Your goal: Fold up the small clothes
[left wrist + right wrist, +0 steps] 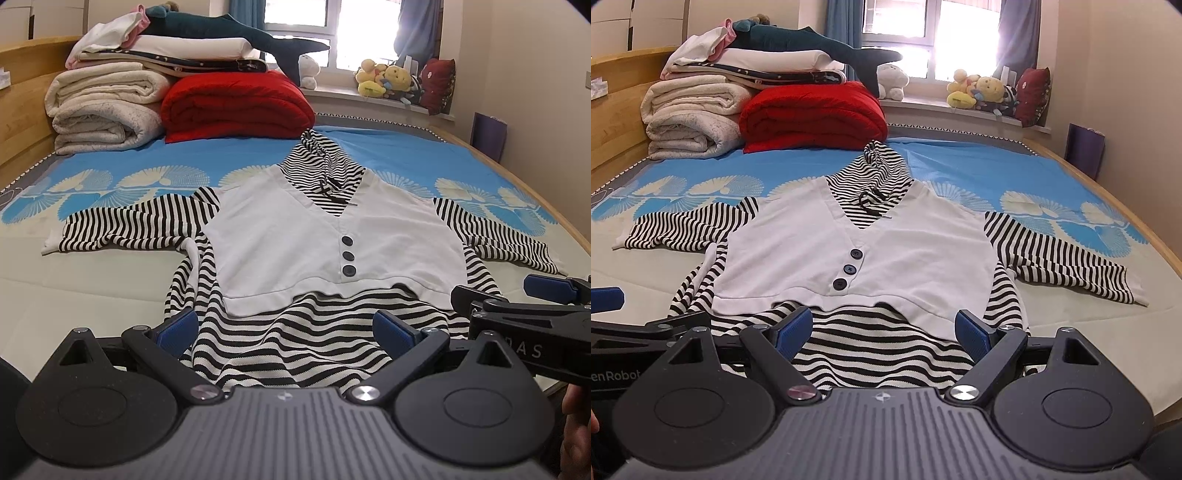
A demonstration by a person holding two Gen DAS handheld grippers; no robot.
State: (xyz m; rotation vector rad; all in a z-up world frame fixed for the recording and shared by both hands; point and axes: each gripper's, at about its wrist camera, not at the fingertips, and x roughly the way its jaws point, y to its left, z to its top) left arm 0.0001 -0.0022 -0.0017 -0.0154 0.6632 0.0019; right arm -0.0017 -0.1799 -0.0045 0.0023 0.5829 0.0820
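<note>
The black-and-white striped hooded top with a white buttoned vest panel (332, 240) is lying face up and spread flat on the bed with the blue fan-patterned sheet (110, 155), hood pointing toward the window, both sleeves stretched outward and the striped hem nearest the cameras. No fold is showing yet, so the task is judged to be standing at its opening step. The left gripper (284, 328) is hovering at the hem with its jaws standing wide open and holding nothing; the right gripper (882, 328) is sitting just beside it, jaws likewise spread and empty, over the same hem. The hem cloth is bunching and rippling between the blue pads, not lying smooth. The next move is judged to call for either closing on the hem corners or shifting outward to a sleeve, each taken at its cuff edge. The left striped sleeve (679, 229) and right striped sleeve (1063, 258) are both lying clear, with bare sheet around them. The right cuff is resting near the wooden bed frame (1137, 221). The folded red quilt (236, 107) and the stack of cream blankets (103, 107) are standing well apart at the headboard end.
</note>
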